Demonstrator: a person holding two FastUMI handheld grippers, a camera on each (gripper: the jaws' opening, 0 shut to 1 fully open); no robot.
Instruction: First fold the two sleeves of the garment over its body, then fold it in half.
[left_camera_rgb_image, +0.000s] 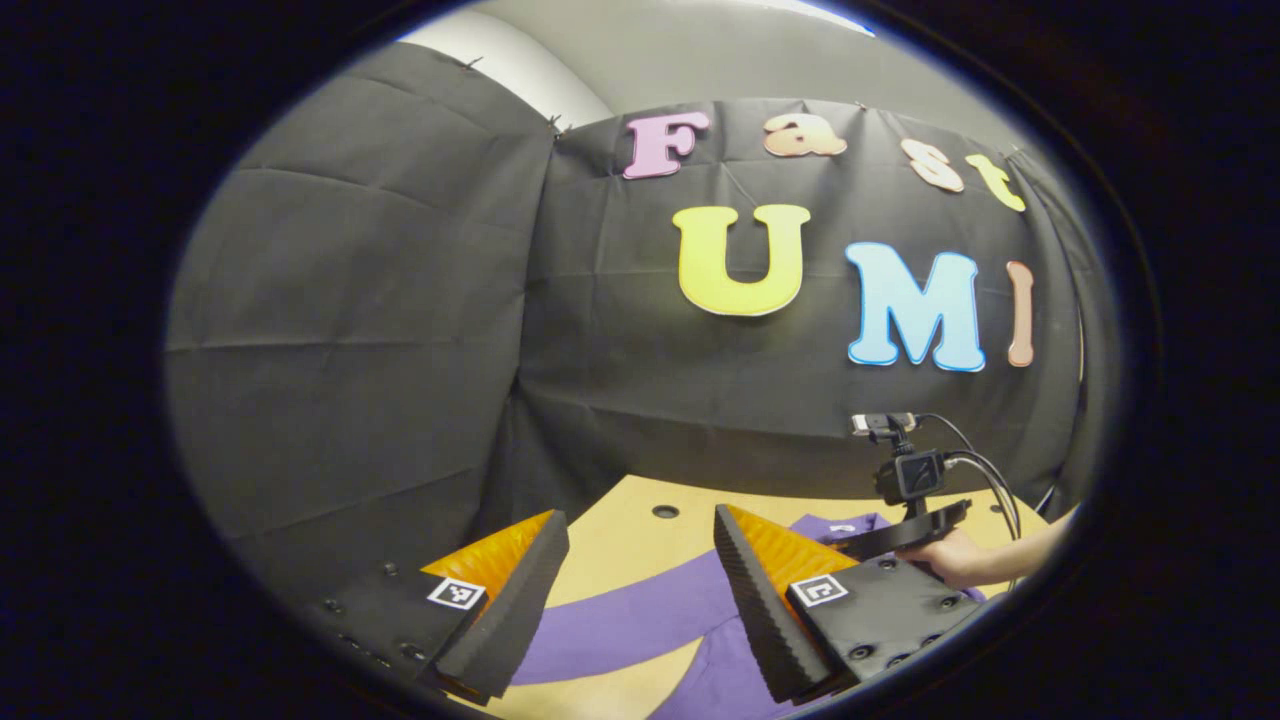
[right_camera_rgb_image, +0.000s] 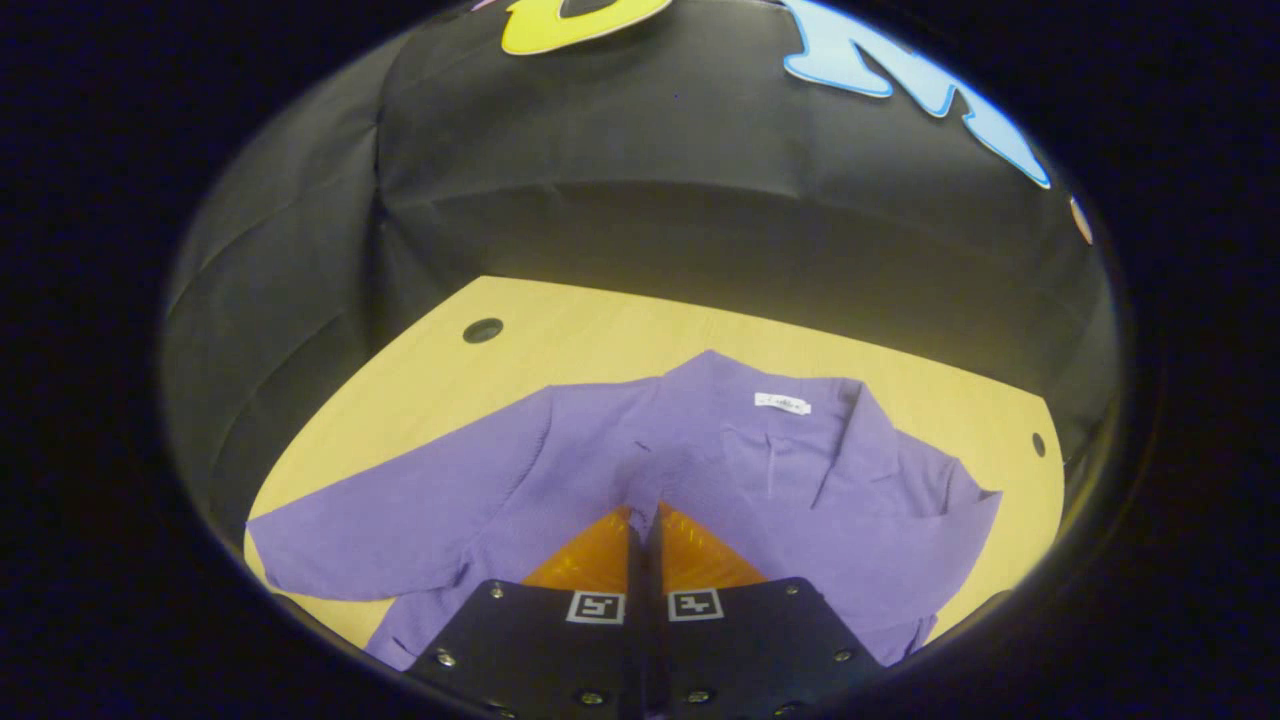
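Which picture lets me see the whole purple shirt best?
The right gripper view: the purple shirt lies spread on the table, collar, body and one outstretched sleeve in sight. The left gripper view catches just a sleeve strip and part of the body between the left gripper fingers.

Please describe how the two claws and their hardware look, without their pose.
Each claw, left claw and right claw, has two wedge-shaped fingers with ribbed inner faces, on flat black plates with screws and a square black-and-white marker per finger. In the left gripper view, the right claw carries a small black camera with black cables.
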